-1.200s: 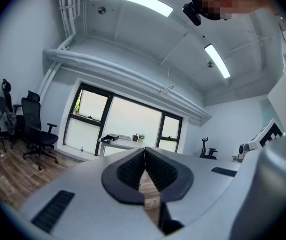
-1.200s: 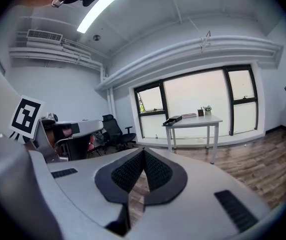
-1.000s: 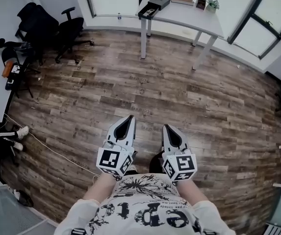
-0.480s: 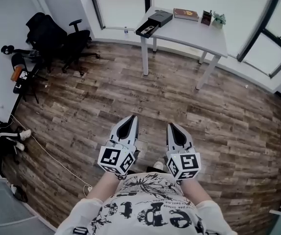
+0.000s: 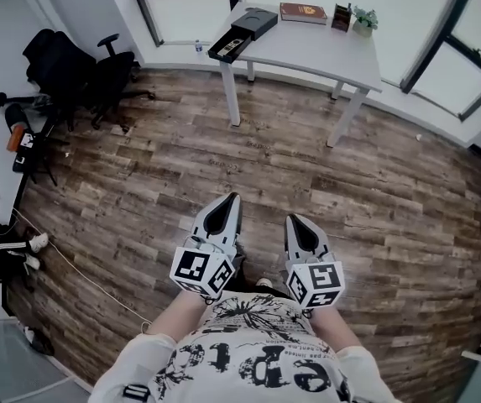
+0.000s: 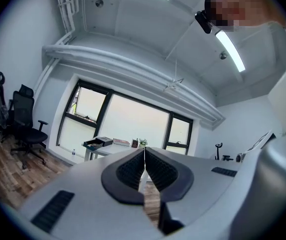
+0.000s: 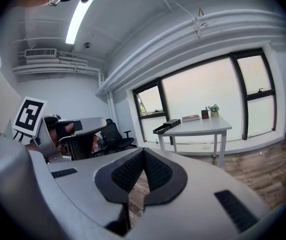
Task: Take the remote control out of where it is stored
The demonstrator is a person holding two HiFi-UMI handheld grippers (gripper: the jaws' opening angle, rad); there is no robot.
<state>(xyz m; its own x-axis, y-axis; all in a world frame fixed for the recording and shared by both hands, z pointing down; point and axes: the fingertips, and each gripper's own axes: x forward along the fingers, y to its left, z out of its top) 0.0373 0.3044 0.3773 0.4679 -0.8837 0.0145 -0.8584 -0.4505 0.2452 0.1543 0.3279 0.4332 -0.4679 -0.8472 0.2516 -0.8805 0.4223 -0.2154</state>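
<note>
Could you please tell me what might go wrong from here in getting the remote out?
The black box sits at the very corner of the white table; a clumsy pull might drag it off. The left gripper and right gripper are both shut and must open before gripping.

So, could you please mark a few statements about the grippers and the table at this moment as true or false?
1. The left gripper and the right gripper are both shut and hold nothing. True.
2. The black box sits on the floor. False: it sits at the left end of the white table.
3. A small plant stands on the table. True.
4. The right gripper touches the table. False: it is well short of it, over the wood floor.
</note>
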